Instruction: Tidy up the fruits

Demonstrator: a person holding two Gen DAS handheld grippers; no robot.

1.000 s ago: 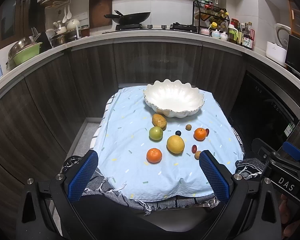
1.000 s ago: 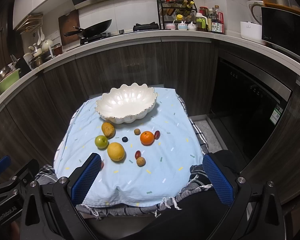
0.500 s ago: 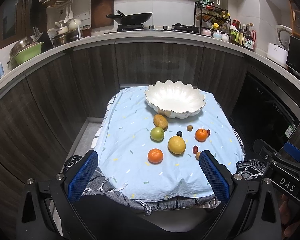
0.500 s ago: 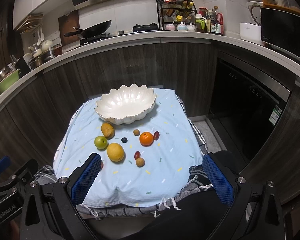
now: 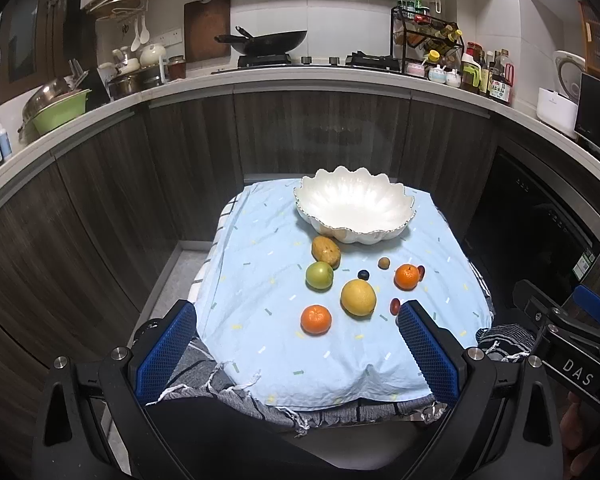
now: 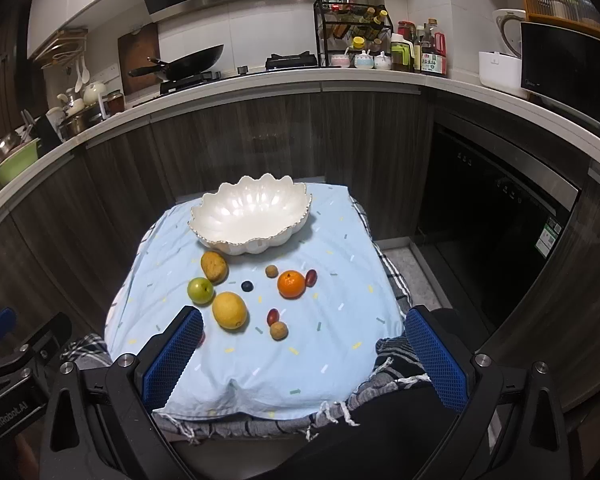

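A white scalloped bowl stands empty at the far end of a small table under a light blue cloth. In front of it lie a brown pear, a green apple, a yellow citrus, two mandarins, a blueberry and several small brown and red fruits. My left gripper and right gripper are both open and empty, held at the table's near edge, short of the fruit.
Dark cabinets and a curved white counter ring the table, with a wok, a spice rack and bottles on top. An oven front is at the right. A grey checked cloth hangs under the blue one.
Both grippers have edged slightly forward toward the table. The jaws stay open and the fruit has not moved.
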